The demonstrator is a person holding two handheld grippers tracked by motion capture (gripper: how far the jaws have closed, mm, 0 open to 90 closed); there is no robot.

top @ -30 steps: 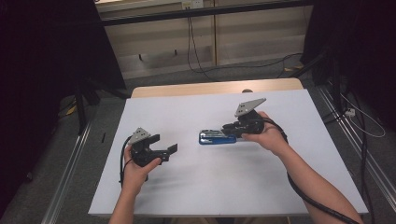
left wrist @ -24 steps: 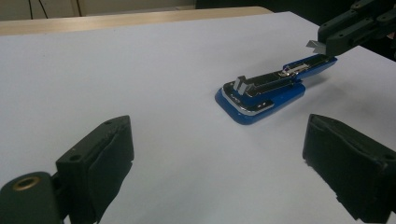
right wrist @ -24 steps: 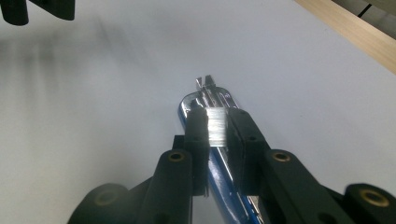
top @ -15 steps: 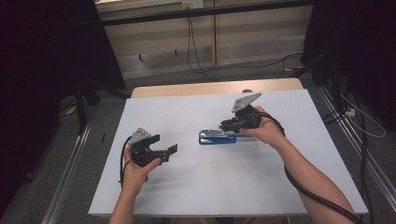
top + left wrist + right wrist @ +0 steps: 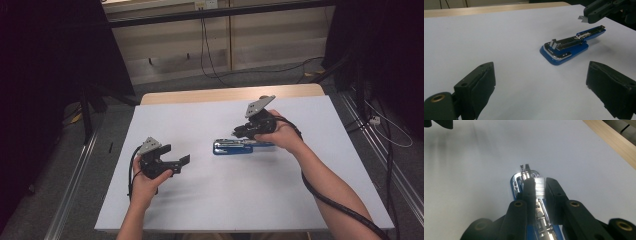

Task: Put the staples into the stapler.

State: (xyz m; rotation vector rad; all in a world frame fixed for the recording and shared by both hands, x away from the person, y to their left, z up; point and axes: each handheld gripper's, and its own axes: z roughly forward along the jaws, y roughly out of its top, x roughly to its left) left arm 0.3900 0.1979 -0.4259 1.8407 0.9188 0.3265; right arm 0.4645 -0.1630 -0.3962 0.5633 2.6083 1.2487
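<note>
Your right gripper (image 5: 241, 134) hangs just above the back half of the blue, flat-lying metal stapler (image 5: 235, 146), which rests open on the white-covered tabletop (image 5: 210, 200) a little right of the middle. In the right gripper view its jaws stand close together, clamped on a small silvery strip of staples (image 5: 539, 187) held directly over the stapler's (image 5: 524, 182) bright open channel. In the left gripper view that same strip (image 5: 582, 17) shows as a pale sliver at the tip of the far gripper (image 5: 584, 17), at about one o'clock from the stapler (image 5: 569, 47) and lifted clear of it.

Your left gripper (image 5: 181, 162) sits toward eight o'clock from the stapler, well apart from it, low over the tabletop near the front-left part of the white sheet. Its jaws stand wide apart with nothing between them; in its own view the two black padded fingers (image 5: 477, 86) frame bare white surface, and the stapler lies ahead toward one o'clock, its rounded blue nose pointing back at you.

A bare strip of pale wooden edge (image 5: 225, 93) shows along the tabletop's far side at twelve o'clock, beyond the white covering.
</note>
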